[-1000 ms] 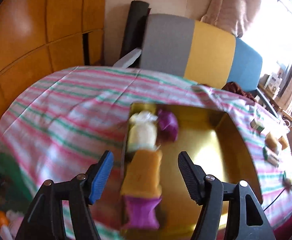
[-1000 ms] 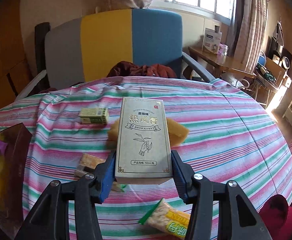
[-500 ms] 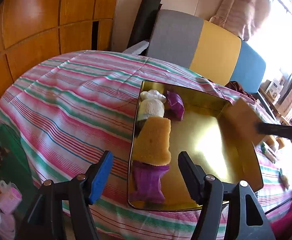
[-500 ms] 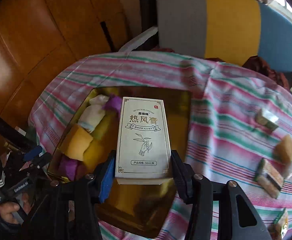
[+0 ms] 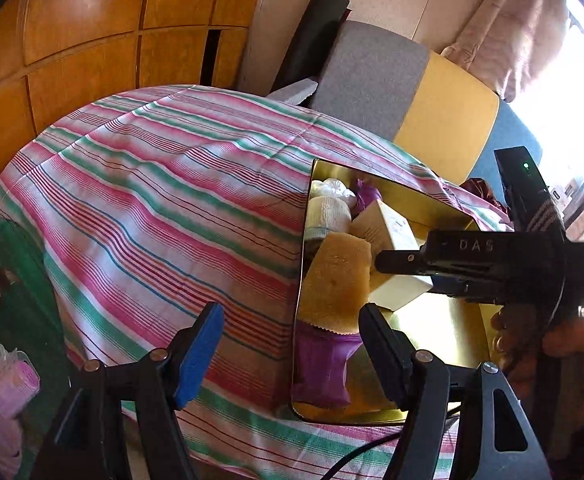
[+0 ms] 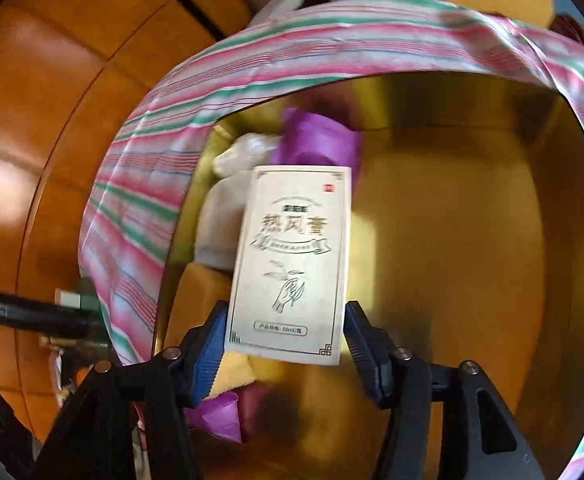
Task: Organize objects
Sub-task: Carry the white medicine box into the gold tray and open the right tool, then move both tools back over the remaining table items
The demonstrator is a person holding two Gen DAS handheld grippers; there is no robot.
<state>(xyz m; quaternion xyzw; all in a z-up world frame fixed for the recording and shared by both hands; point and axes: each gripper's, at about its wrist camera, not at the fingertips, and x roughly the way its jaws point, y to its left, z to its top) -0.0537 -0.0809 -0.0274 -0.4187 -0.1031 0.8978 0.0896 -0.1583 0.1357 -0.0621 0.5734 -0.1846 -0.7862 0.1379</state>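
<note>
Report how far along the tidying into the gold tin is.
Done: a yellow sponge, white cloth roll and purple packets already lie along one side of the gold tin. In hand: the right gripper has the white carton over the tin, jaws opening, a gap showing beside it. Left gripper is open, empty. What remains outside the tin is not visible.

A grey, yellow and blue chair (image 5: pixel 412 92) stands behind the table, beside what looks like wooden panelling (image 5: pixel 84 40).

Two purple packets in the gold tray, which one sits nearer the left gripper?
The purple packet at the tray's near end, beside the left gripper, below the yellow sponge. The other purple packet lies at the far end.
</note>
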